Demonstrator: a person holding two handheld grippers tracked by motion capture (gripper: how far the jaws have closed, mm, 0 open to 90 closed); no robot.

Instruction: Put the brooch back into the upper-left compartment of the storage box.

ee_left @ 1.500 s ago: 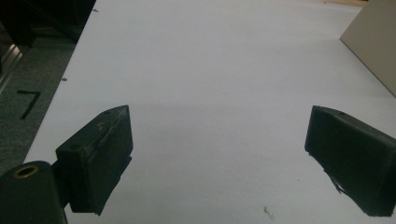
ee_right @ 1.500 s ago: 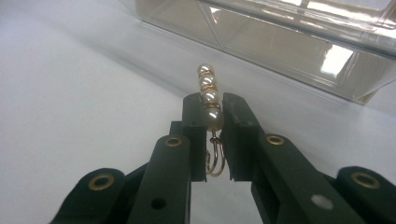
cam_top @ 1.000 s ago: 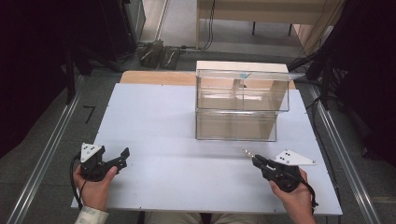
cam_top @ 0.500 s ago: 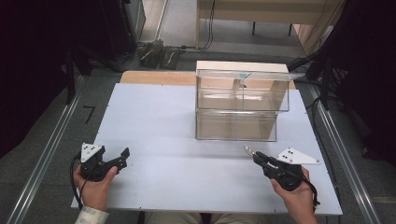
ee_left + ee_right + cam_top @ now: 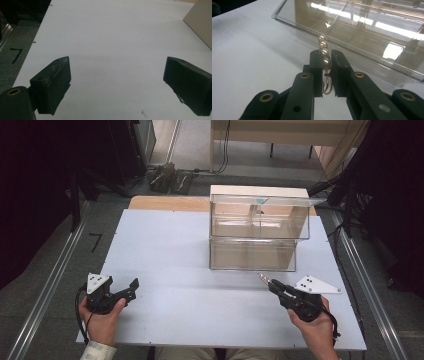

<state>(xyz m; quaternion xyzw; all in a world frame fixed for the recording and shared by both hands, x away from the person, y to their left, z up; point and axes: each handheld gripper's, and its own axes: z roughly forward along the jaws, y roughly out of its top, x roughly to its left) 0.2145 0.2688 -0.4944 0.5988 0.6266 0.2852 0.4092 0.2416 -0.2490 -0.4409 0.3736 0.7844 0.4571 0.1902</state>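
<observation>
My right gripper (image 5: 270,284) is shut on a short strand of pearls on gold wire (image 5: 324,50), with its hook hanging down between the jaws. The pearls (image 5: 262,278) stick out past the fingertips toward a clear plastic box (image 5: 257,232) with compartments, which stands just ahead on the white table. In the right gripper view the right gripper (image 5: 326,60) has the box's (image 5: 367,32) front edge right behind the pearls. Near the table's front left corner my left gripper (image 5: 133,286) is held low, and the left gripper (image 5: 116,85) is open with only bare table between its jaws.
The white table top (image 5: 170,250) lies on a grey floor with metal rails on both sides. A wooden board (image 5: 160,202) pokes out behind the table. A beige edge (image 5: 200,22) sits at the far right of the left gripper view.
My right gripper has crept slightly forward toward the clear box with the pearls still in it. The left hand has stayed put.
</observation>
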